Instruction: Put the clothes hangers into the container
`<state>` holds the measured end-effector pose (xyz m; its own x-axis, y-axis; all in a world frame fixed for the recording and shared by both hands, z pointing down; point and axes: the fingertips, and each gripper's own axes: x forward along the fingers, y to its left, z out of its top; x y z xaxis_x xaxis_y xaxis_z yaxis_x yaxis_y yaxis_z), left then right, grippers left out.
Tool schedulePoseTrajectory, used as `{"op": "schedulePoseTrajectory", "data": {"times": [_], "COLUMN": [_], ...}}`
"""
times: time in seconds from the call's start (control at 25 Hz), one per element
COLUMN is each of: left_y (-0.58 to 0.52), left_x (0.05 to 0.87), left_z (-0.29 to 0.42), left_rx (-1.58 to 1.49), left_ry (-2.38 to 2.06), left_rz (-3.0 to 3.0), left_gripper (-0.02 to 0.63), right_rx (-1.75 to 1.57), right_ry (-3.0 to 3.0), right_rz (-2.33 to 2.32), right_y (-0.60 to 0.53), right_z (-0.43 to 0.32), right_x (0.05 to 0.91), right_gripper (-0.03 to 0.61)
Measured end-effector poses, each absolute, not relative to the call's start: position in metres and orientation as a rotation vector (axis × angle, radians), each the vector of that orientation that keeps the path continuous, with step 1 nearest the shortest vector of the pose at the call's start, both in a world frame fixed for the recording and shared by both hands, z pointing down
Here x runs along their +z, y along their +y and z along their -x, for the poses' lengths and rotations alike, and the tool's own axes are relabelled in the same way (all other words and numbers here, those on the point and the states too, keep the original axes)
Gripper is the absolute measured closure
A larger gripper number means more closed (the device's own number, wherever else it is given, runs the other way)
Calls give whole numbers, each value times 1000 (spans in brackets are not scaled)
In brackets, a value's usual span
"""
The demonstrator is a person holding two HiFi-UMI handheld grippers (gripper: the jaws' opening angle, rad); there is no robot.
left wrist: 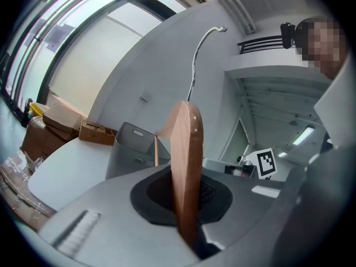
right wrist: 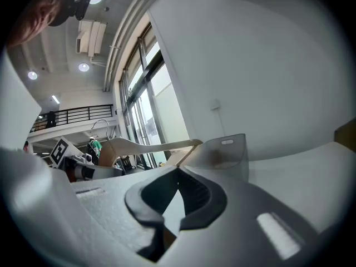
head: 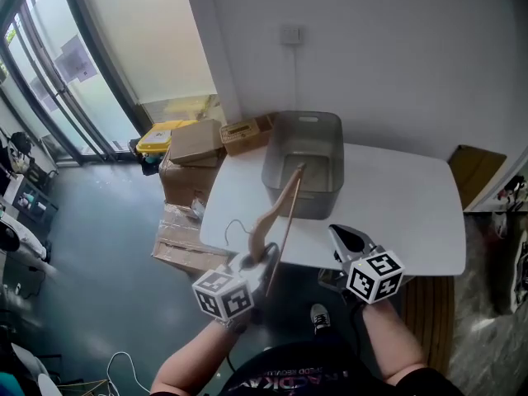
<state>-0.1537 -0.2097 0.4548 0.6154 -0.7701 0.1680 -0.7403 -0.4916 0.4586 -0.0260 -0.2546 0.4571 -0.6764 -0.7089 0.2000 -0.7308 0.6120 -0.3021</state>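
Observation:
My left gripper (head: 257, 258) is shut on one end of a wooden clothes hanger (head: 280, 205), held above the near edge of the white table (head: 396, 213). The hanger slants up and away, its far end over the front rim of the grey container (head: 280, 163). In the left gripper view the wood (left wrist: 186, 149) stands upright between the jaws (left wrist: 186, 196), its wire hook (left wrist: 200, 49) curving overhead, the container (left wrist: 133, 141) behind. My right gripper (head: 346, 240) hovers at the table's near edge, shut and empty. The right gripper view shows its tips (right wrist: 177, 174) meeting, with the hanger (right wrist: 144, 146) and container (right wrist: 225, 149) beyond.
Cardboard boxes (head: 194, 143) and a yellow crate (head: 161, 137) are stacked off the table's left side, with more boxes (head: 177, 238) on the floor. A small box (head: 247, 132) sits beside the container. A brown board (head: 474, 167) leans at the right wall.

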Motion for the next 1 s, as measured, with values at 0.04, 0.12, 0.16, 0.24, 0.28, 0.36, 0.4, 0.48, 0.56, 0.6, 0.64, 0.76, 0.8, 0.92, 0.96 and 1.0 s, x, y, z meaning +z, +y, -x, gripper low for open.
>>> {"op": "schedulePoseTrajectory", "data": {"times": [0.04, 0.12, 0.16, 0.24, 0.28, 0.36, 0.4, 0.48, 0.56, 0.6, 0.64, 0.76, 0.8, 0.92, 0.96, 1.0], "left_y": [-218, -234, -243, -261, -270, -286, -294, -311, -329, -338, -345, -367, -374, -395, -402, -410], "left_x": [455, 453, 452, 449, 448, 444, 443, 440, 438, 437, 437, 438, 438, 441, 442, 443], "left_z": [152, 148, 145, 139, 136, 130, 127, 123, 118, 116, 114, 110, 108, 105, 104, 104], "left_rx": [-75, -69, -66, -51, -41, -19, -8, 12, 39, 54, 69, 105, 113, 134, 150, 174], "left_ry": [-1198, -1209, -1212, -1218, -1218, -1214, -1213, -1215, -1219, -1219, -1219, -1222, -1223, -1218, -1216, -1214], "left_rz": [-2349, -2346, -2346, -2344, -2342, -2335, -2334, -2330, -2325, -2323, -2321, -2312, -2306, -2272, -2260, -2252], "left_gripper": [612, 612, 612, 612, 612, 612, 612, 612, 612, 612, 612, 612, 611, 611, 612, 612], "right_rx": [555, 544, 537, 529, 528, 527, 526, 523, 526, 529, 533, 534, 531, 525, 526, 530], "right_ry": [-2768, -2771, -2773, -2775, -2777, -2782, -2785, -2790, -2793, -2795, -2798, -2804, -2805, -2805, -2806, -2806], "right_rz": [-1236, -1232, -1228, -1217, -1209, -1192, -1183, -1165, -1150, -1145, -1140, -1120, -1112, -1087, -1081, -1076], "right_y": [-263, -278, -286, -300, -307, -321, -327, -342, -359, -367, -374, -395, -401, -418, -423, -428], "right_z": [23, 18, 15, 11, 9, 7, 6, 4, 0, -1, -3, -6, -7, -11, -12, -14], "right_x": [456, 453, 452, 449, 448, 446, 445, 444, 442, 441, 440, 440, 440, 439, 439, 438], "right_gripper": [578, 578, 578, 578, 578, 578, 578, 578, 578, 578, 578, 580, 578, 578, 578, 578]}}
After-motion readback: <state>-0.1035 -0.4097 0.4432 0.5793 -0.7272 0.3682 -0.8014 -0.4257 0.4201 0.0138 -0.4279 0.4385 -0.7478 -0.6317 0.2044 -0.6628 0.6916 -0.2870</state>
